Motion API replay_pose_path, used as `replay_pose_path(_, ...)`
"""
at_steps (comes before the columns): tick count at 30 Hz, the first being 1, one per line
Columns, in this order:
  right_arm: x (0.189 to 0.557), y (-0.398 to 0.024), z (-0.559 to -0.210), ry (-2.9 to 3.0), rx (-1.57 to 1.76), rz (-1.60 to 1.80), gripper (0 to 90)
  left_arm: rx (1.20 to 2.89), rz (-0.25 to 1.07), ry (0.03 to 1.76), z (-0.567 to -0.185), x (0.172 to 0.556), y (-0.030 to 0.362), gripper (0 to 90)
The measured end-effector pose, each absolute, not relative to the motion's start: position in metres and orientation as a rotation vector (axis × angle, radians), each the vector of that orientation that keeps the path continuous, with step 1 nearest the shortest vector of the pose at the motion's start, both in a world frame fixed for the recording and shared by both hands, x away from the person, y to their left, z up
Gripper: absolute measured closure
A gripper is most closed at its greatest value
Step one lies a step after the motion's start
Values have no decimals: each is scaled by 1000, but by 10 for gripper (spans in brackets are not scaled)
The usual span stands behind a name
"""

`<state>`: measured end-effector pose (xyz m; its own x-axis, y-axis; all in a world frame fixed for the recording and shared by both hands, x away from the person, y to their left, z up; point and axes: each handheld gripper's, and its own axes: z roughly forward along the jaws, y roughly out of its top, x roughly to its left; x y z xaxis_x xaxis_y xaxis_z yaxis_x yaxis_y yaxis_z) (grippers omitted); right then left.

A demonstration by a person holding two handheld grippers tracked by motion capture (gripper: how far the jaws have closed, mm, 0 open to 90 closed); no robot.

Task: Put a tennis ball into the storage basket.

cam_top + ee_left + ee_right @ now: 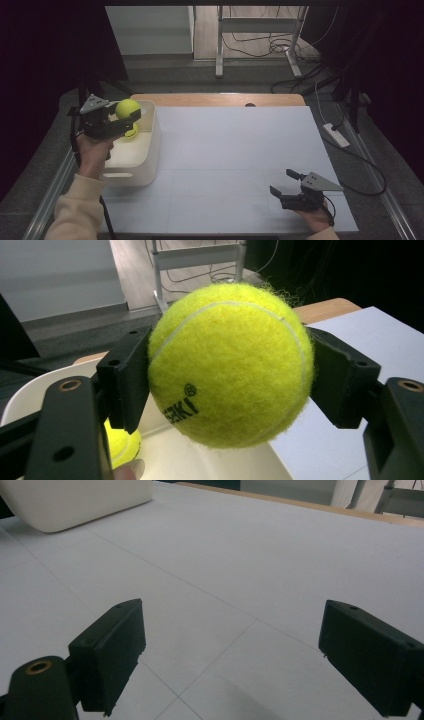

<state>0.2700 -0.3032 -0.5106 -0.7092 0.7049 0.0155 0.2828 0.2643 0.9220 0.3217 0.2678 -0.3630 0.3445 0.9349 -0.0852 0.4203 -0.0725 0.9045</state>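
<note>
A tennis ball (230,362) sits clamped between the jaws of the left gripper (121,119), held above the white bin (150,150), where a second ball (132,132) already lies. Dropping it in remains. The right gripper (286,183) rests released, empty, on the table (225,150).

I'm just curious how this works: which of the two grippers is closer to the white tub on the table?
Left. The left gripper hangs over the white tub, clamped on a tennis ball. The right gripper sits open at the table's opposite near corner, well away from the tub.
</note>
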Motion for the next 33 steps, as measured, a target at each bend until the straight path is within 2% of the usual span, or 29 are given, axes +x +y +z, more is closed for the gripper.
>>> replay_pose_path(33, 270, -304, -510, 2139, 895, 1436, 112, 1722, 696, 1388, -375, 339, 292, 264)
